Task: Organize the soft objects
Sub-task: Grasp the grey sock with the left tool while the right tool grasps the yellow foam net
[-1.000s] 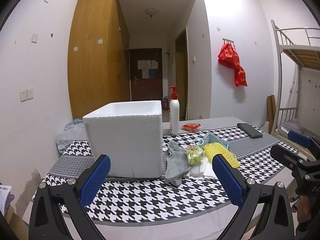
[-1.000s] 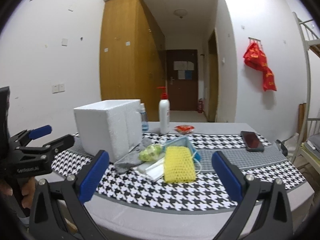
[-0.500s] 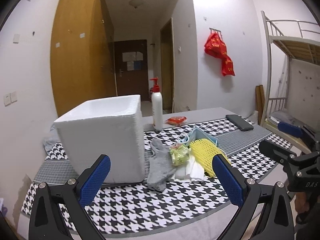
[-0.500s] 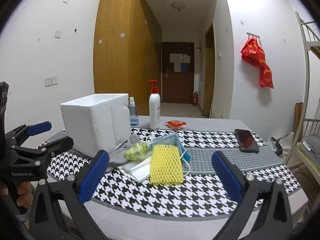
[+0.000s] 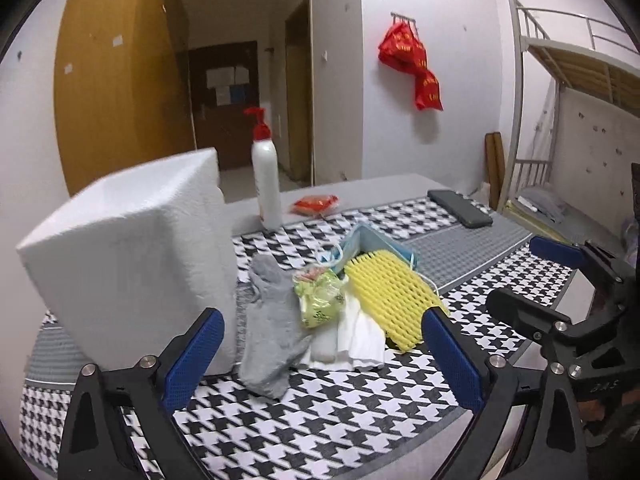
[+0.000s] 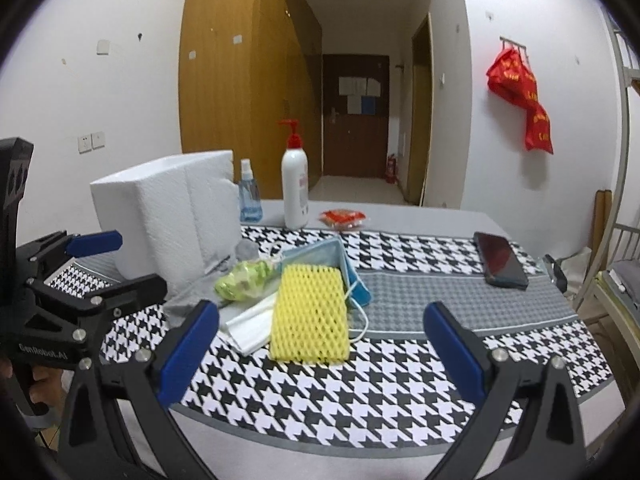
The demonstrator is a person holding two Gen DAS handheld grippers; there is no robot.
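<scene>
A pile of soft things lies on the houndstooth cloth right of a white foam box (image 5: 132, 264) (image 6: 168, 216): a grey sock (image 5: 272, 340) (image 6: 186, 304), a crumpled green bag (image 5: 320, 296) (image 6: 244, 276), folded white cloth (image 5: 360, 340) (image 6: 248, 328), a yellow foam net (image 5: 392, 296) (image 6: 310, 312) and a blue face mask (image 5: 368, 244) (image 6: 320, 256). My left gripper (image 5: 320, 360) (image 6: 120, 264) hovers open in front of the sock and bag, holding nothing. My right gripper (image 6: 320, 356) (image 5: 532, 280) is open and empty too, just short of the yellow net.
A white pump bottle (image 5: 267, 176) (image 6: 295, 188), a small blue spray bottle (image 6: 249, 200) and a red packet (image 5: 314, 204) stand behind the pile. A dark phone (image 5: 460, 208) (image 6: 500, 260) lies at the right. A metal bunk bed (image 5: 560, 80) is beyond the table's right edge.
My left gripper has moved forward and to the right, so the pile now sits between its fingers. The right gripper has edged closer to the yellow net. Both stayed open.
</scene>
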